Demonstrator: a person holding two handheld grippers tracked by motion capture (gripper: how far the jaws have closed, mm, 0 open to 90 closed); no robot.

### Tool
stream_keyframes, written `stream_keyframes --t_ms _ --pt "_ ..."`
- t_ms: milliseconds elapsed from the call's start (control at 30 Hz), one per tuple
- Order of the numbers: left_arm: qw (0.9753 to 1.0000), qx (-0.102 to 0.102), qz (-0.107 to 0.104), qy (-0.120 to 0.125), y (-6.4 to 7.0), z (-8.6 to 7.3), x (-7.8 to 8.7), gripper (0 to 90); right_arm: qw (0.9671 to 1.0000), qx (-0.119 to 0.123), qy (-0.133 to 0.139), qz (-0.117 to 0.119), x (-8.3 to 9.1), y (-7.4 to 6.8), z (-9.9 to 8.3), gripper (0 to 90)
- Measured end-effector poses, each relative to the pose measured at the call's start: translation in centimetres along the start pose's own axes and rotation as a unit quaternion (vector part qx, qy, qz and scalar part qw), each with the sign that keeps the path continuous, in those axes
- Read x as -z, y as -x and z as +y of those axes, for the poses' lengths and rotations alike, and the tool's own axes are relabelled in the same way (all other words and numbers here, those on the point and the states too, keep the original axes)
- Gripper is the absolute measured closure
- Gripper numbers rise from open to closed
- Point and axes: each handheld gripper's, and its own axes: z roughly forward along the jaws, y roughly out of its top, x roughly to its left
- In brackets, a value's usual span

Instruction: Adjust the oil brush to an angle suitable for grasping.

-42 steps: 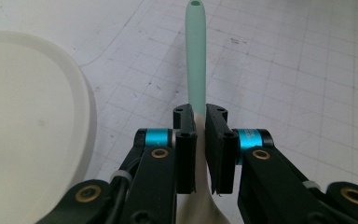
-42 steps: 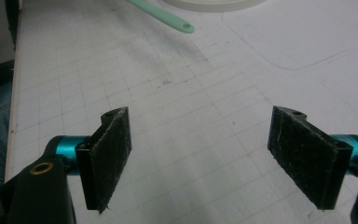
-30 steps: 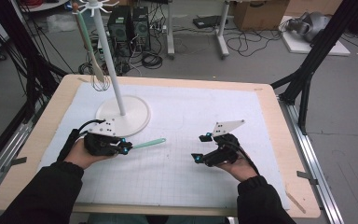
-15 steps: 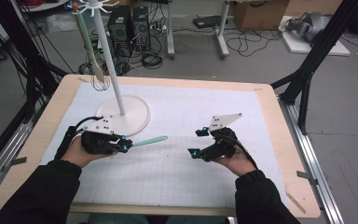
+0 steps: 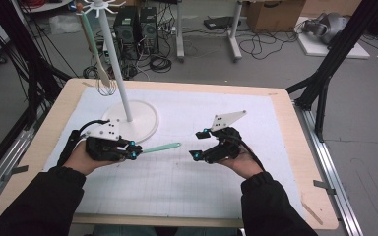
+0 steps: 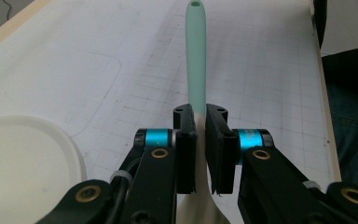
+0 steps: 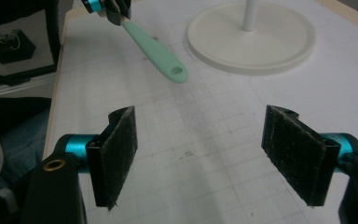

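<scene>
pinching a mint green spatula [image 6: 195,56] near its pale blade end, the left gripper [image 5: 131,150] has its jaws pressed onto it, the handle pointing out ahead above the gridded mat [image 5: 177,182]. the right gripper [image 7: 198,150] hovers with jaws spread wide, the spatula well ahead of it, the white stand base [image 5: 142,120] beyond.

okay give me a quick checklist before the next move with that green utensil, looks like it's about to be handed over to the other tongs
1. Left tongs shut on the green utensil: ok.
2. Handle end with its hanging hole free and pointing toward the right tongs: ok.
3. Right tongs open wide enough to take the handle: ok.
4. Right tongs already around the handle: not ok, a gap remains.
5. White stand upright, its base apart from the utensil: ok.
6. Free hook on the stand's top: cannot tell.
</scene>
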Motion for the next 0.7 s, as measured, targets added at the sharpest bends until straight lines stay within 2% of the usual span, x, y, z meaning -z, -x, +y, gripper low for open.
stream_keyframes --t_ms 233,367,700 --pt "0.9999 -0.002 -0.007 0.01 0.1 0.7 -0.3 82.5 0.9997 0.007 -0.001 0.021 -1.0 0.3 1.3 29.0" --pt "0.9998 -0.007 -0.013 0.014 0.1 1.1 -0.5 82.5 0.9989 0.024 -0.001 0.042 -1.7 0.3 2.1 34.1" --pt "0.9993 -0.012 -0.025 0.025 0.3 1.7 -0.7 82.5 0.9954 0.039 -0.003 0.088 -2.7 0.2 2.6 47.2"
